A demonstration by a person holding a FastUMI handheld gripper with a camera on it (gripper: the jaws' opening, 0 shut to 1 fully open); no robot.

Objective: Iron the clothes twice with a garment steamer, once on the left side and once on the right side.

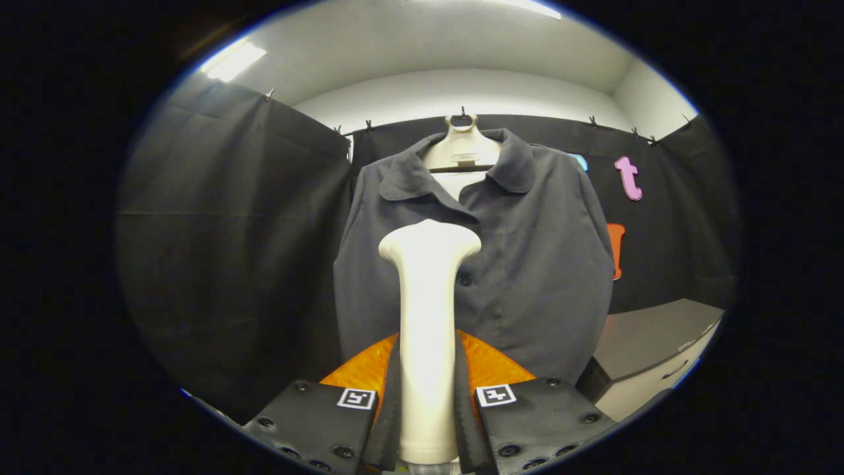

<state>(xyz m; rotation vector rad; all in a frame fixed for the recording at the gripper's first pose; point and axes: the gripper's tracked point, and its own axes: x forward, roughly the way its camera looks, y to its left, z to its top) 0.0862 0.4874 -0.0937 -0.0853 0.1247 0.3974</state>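
Observation:
A dark grey button-up shirt hangs on a white hanger against the booth's black cloth wall, facing me. A white garment steamer stands upright between my fingers, its wide head up at the shirt's chest, just left of the button line. My gripper is shut on the steamer's handle, with both fingers pressing its sides. Whether the steamer's head touches the fabric I cannot tell.
A grey cabinet with a white front stands low to the right of the shirt. Black cloth hangs to the left and behind. An orange surface shows below the shirt's hem, behind the fingers.

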